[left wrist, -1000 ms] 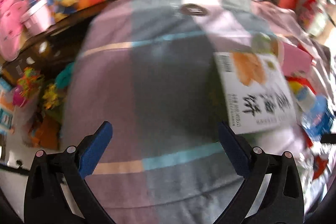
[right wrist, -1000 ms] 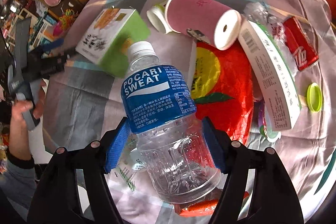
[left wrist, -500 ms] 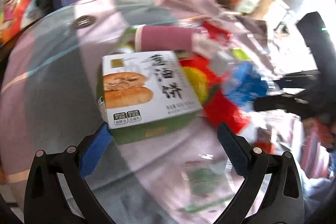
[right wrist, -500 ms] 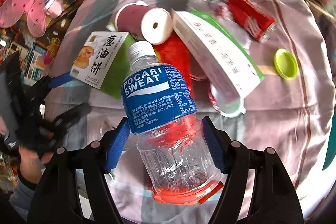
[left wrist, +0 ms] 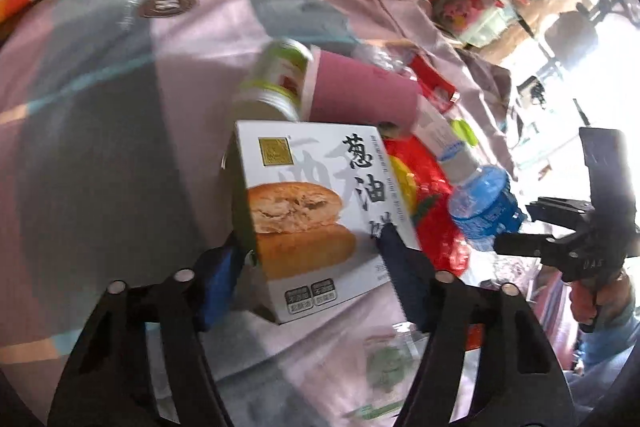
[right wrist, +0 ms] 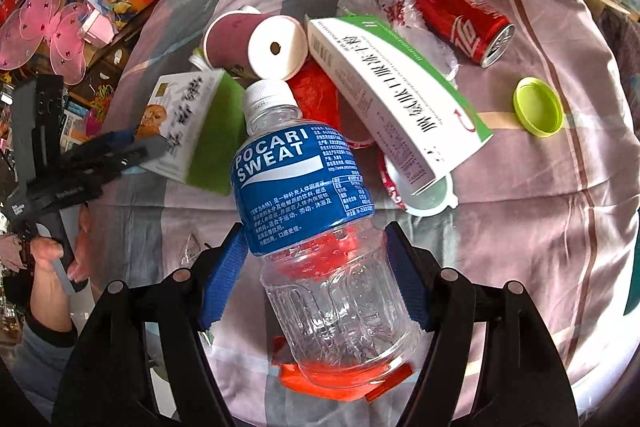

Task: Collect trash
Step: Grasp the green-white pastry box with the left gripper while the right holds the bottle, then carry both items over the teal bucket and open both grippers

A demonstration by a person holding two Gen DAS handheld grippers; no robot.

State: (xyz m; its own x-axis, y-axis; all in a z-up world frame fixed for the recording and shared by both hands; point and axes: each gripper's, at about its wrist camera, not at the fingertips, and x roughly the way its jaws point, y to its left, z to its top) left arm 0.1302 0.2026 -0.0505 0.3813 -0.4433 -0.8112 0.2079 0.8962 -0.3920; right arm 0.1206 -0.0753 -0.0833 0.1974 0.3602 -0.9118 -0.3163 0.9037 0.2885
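Your left hand-held gripper (left wrist: 312, 267) is closing around the pastry box (left wrist: 316, 211), which lies directly ahead between the jaws, near the middle of the cloth-covered surface (left wrist: 100, 131) on the left side of the trash pile. Whether both pads press on it yet cannot be told from the left wrist view; one finger overlaps the box's printed face and the other sits at its green side. The box's long axis runs roughly along the line the gripper points, so the jaws take it across its shorter width; judged from this, the closing should seat if the box does not tip. Your left hand is the nearer one to this item; the right is occupied. Your right hand-held gripper (right wrist: 316, 279) holds a clear plastic bottle (right wrist: 320, 227) by its lower body, cap pointing away, jaws at moderate width. Its blue label reads "POCARI SWEAT" above small Chinese print. The pastry box carries large Chinese characters, a gold square emblem and a picture of flat cakes. Further along the pile lie a pink paper cup (right wrist: 256, 39) on its side, a long white-and-green carton (right wrist: 396, 99) with Chinese lettering, a red cola can (right wrist: 460, 17) and a loose green lid (right wrist: 538, 107) towards the right edge.
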